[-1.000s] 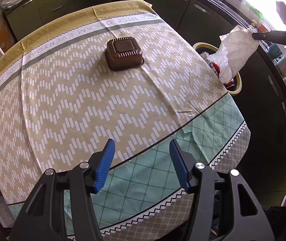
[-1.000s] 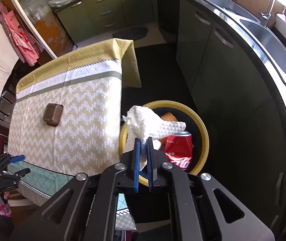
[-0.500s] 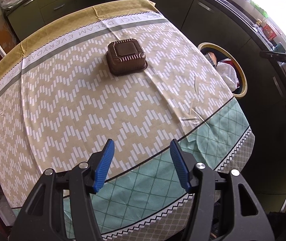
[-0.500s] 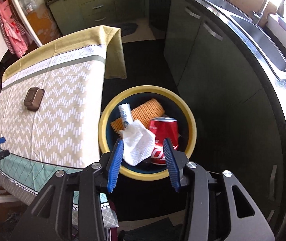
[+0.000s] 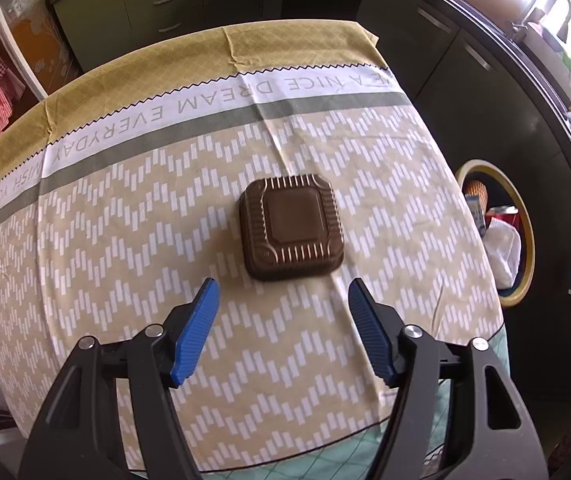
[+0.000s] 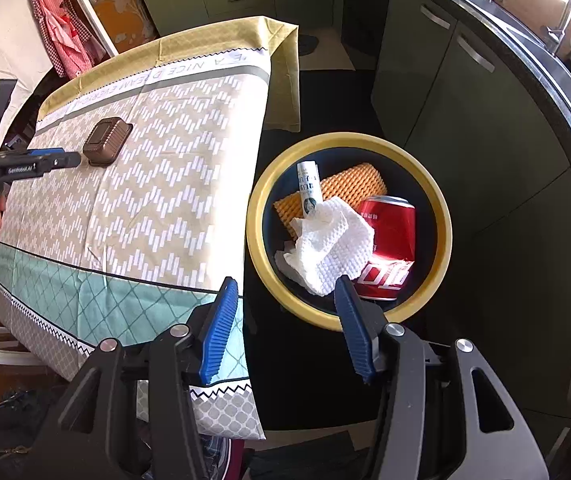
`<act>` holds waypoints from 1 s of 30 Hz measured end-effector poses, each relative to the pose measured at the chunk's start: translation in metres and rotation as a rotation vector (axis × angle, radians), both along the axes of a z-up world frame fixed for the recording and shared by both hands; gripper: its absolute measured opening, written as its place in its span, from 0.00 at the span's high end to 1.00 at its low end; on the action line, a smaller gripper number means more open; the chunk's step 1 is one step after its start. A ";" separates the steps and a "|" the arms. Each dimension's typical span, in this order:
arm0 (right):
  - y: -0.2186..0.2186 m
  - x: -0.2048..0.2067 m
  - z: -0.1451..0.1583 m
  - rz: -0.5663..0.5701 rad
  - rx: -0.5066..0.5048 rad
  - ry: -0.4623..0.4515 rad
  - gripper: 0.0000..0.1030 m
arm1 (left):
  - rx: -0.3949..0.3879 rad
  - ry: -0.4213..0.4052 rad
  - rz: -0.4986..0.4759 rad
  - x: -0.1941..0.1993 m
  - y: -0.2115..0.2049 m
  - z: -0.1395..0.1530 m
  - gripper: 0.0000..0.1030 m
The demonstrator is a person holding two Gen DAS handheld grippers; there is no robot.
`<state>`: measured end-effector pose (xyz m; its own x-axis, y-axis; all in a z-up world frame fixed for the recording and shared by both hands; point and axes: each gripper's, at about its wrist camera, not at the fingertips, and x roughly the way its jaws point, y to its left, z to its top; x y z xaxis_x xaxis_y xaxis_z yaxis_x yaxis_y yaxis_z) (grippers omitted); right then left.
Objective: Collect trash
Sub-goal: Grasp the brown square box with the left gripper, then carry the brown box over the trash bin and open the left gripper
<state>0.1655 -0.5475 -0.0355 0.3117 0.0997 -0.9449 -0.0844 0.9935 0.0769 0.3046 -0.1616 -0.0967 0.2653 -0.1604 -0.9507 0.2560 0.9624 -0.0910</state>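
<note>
A brown ribbed plastic container (image 5: 291, 227) lies upside down on the table's patterned cloth (image 5: 165, 240). My left gripper (image 5: 283, 294) is open just short of it, jaws wider than the container; it also shows in the right wrist view (image 6: 67, 159). My right gripper (image 6: 285, 286) is open and empty above the near rim of the yellow-rimmed trash bin (image 6: 349, 144) on the floor. In the bin lie a white paper towel (image 6: 333, 248), a red can (image 6: 389, 240), an orange mesh piece (image 6: 349, 186) and a white tube (image 6: 309, 186).
The bin (image 5: 523, 220) stands on the floor right of the table. Dark green cabinets (image 6: 465, 92) and a counter with a sink run along the right and back. Red checked cloths (image 6: 57, 20) hang at the far left.
My right gripper opened and dropped the paper towel into the bin, then drew back a little. My left gripper moved forward over the table, close to the brown container.
</note>
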 end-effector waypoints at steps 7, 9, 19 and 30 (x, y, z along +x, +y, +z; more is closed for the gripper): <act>-0.016 -0.005 -0.018 -0.018 0.029 0.027 0.51 | -0.023 0.051 0.074 0.028 -0.010 -0.017 0.38; -0.019 -0.005 -0.021 -0.019 0.035 0.029 0.50 | -0.022 0.058 0.084 0.030 -0.012 -0.020 0.38; -0.019 -0.003 -0.032 -0.006 0.048 0.045 0.49 | 0.031 0.044 0.072 0.036 -0.026 -0.025 0.45; -0.030 -0.011 -0.026 -0.029 0.036 0.036 0.49 | 0.016 -0.024 -0.053 0.009 -0.054 0.007 0.45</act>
